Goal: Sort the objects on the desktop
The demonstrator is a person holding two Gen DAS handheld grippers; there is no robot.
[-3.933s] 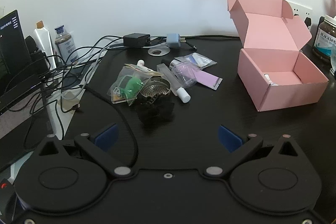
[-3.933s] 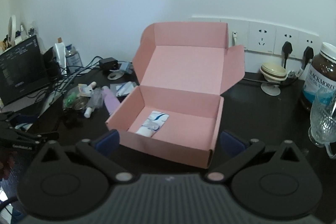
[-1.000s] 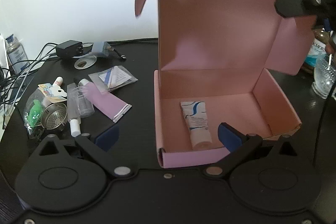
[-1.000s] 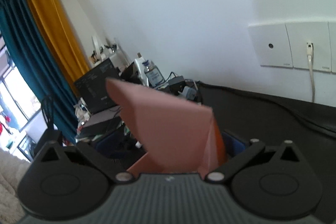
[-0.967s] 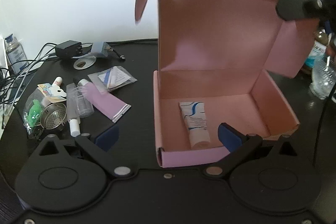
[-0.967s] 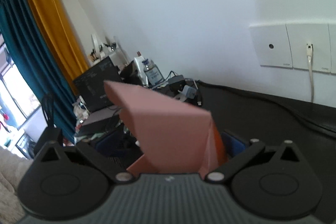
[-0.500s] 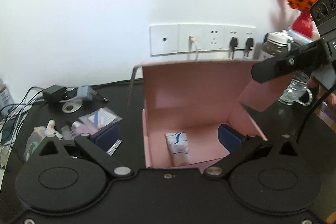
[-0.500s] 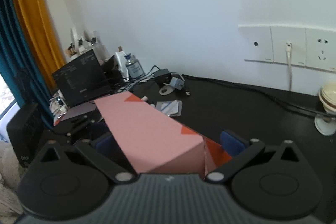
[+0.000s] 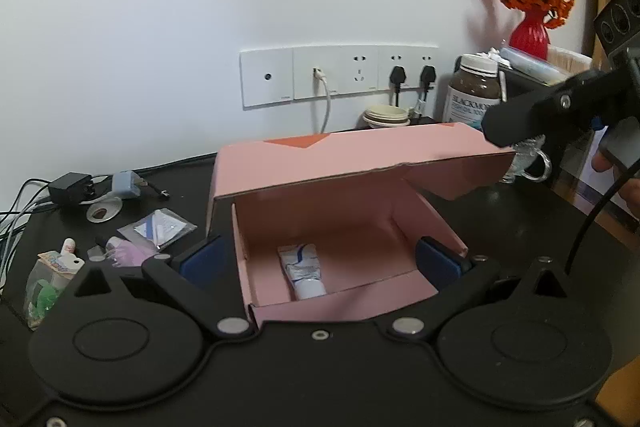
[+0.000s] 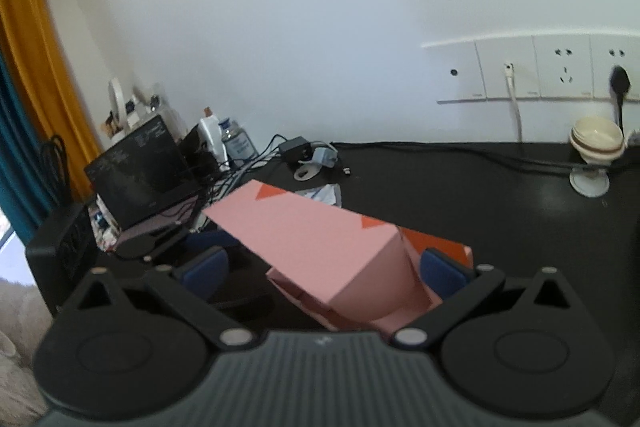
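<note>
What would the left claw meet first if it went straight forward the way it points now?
Probably the pink box: the left claw is open, straddling the box's near wall. The white tube lies just behind it inside. Depth is uncertain through the fisheye.

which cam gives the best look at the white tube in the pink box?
Left wrist. It looks in through the half-lowered lid and shows the white tube lying on the floor of the pink box, near its front wall. In the right wrist view the lid covers the inside, so the tube is hidden.
</note>
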